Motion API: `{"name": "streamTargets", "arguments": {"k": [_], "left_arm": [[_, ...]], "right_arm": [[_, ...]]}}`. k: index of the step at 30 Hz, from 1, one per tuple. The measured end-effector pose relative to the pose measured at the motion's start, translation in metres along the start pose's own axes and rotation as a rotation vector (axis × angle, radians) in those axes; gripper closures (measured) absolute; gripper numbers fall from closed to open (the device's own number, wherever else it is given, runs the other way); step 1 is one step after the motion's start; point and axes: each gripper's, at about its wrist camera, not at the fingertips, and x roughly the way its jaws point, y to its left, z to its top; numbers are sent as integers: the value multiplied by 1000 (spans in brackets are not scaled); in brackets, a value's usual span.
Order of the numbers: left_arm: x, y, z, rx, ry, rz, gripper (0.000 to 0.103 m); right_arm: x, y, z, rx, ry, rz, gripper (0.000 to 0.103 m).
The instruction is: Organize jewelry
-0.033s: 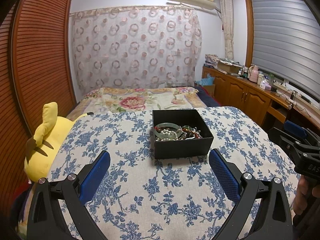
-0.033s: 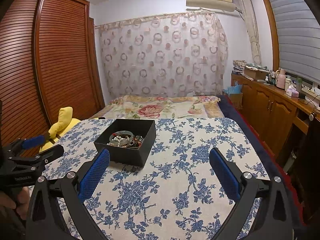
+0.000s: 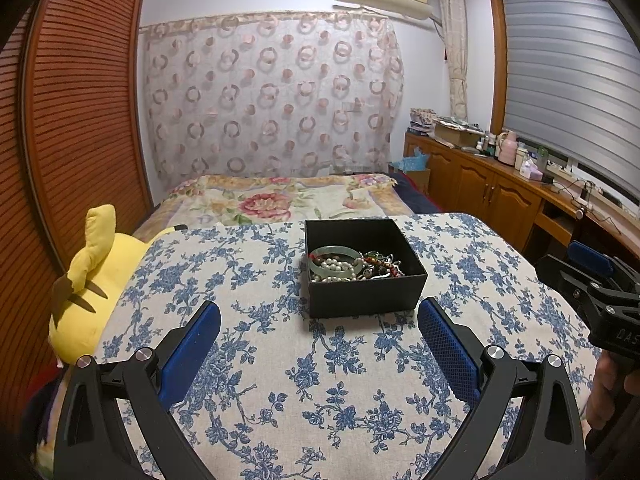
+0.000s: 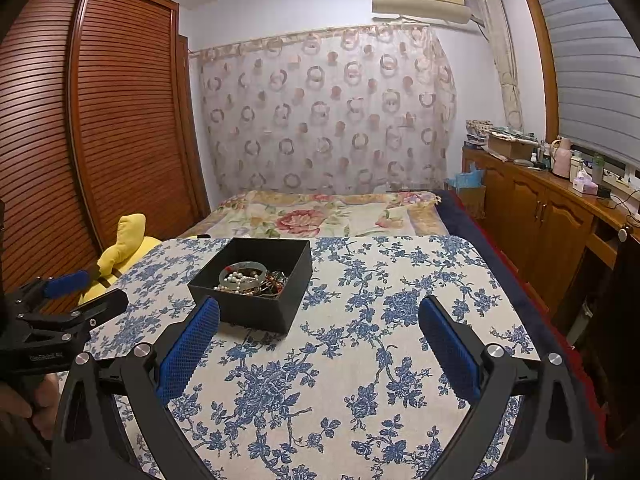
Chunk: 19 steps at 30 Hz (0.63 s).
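Left wrist view looks down its own fingers at a black box [image 3: 362, 270] sitting on the blue-flowered cloth [image 3: 280, 380], with the jewelry heaped at the box's near side: a pale green bangle [image 3: 335, 259], a string of pearls [image 3: 334, 268] lying across it, and a tangle of dark red and green beads [image 3: 380, 266] beside them. I'd judge the bangle stiff, smooth and breakable, best pinched across its band at the far rim where nothing overlies it. The pearls look light and limp; they would trail and likely drag the tangle along, so a grip near the middle of the strand seems wiser. How the beaded pieces are knotted together I can't quite make out from here.

The left gripper [image 3: 318, 332] hovers level just short of the box, jaws spread wide and empty, the box roughly centred between them. The right gripper [image 4: 319, 330] is held at the same height, off to the box's right, jaws equally wide with nothing in them; its left pad [image 4: 188, 350] sits just in front of the box's near corner. A hand [image 4: 24, 404] shows at the left gripper's handle. A yellow plush toy [image 3: 90, 292] lies at the cloth's left edge.
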Motion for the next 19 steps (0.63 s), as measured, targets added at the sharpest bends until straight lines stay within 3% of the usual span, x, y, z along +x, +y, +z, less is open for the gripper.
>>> {"name": "streamTargets", "arguments": {"k": [19], "left_arm": [[-2,0,1,1,-1,-2,8]], "right_arm": [[1,0,0,1,-1,0,3]]}}
